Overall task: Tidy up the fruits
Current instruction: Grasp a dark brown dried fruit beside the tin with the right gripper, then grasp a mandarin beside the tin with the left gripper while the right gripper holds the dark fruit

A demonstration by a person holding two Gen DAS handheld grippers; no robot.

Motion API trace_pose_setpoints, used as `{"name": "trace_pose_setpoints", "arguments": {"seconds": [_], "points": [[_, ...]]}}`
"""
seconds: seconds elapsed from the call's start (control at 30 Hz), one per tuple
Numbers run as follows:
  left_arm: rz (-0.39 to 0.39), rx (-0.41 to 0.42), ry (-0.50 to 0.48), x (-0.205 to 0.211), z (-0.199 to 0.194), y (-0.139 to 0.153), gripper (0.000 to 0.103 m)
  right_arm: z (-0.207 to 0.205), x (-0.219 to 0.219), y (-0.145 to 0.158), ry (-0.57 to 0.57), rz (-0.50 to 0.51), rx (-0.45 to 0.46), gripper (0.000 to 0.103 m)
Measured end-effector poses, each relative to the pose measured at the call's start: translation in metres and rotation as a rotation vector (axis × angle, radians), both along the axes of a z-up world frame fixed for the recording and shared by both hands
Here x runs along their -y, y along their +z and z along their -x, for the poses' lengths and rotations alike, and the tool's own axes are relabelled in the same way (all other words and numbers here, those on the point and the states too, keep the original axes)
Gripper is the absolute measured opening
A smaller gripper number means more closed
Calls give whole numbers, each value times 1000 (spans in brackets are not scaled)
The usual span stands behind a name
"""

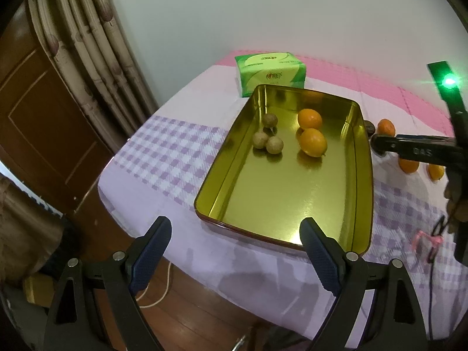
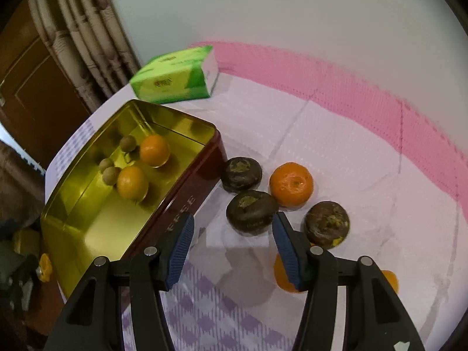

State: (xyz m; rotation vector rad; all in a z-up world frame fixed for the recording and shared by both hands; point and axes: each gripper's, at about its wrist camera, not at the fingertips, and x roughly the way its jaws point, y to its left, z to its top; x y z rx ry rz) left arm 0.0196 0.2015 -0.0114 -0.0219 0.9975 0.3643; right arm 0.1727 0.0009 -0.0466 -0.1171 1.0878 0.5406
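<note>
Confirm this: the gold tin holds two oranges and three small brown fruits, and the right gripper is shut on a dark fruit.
Not shut: the right wrist view shows the right gripper open, the dark fruit just ahead of its fingers, ungripped. The gold tin does hold two oranges and three small brown fruits.

Left wrist view faces tin (image 1: 362, 158) lengthwise; right wrist nearer, sharing it

Left claw (image 1: 235, 247) open wide; right claw (image 2: 233, 238) likewise

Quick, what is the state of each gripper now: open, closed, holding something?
Left gripper: open, holding nothing.
Right gripper: open, holding nothing, a dark round fruit just ahead between its fingers.
</note>
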Motion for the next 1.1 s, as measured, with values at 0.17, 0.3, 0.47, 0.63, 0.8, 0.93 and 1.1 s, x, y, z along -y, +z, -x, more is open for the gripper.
{"name": "trace_pose_setpoints", "arguments": {"seconds": [0.17, 0.3, 0.47, 0.63, 0.8, 0.93, 1.1], "points": [[18, -14, -1, -1, -2, -3, 89, -16, 7, -9, -84, -69, -69, 54], [22, -23, -3, 0, -2, -4, 89, -27, 9, -18, -123, -88, -108, 41], [6, -21, -5, 2, -2, -5, 89, -19, 6, -15, -86, -74, -73, 37], [-12, 14, -22, 6, 2, 2, 89, 28, 49, 32, -106, -160, 73, 37], [-54, 69, -97, 26, 10, 13, 89, 78, 143, 47, -246, -24, 190, 37], [-28, 132, -214, 50, 19, 24, 89, 95, 214, 33, -373, 72, 185, 37], [3, 191, -418, 95, 27, 38, 89, 107, 274, 9, -474, 128, 177, 37]]}}
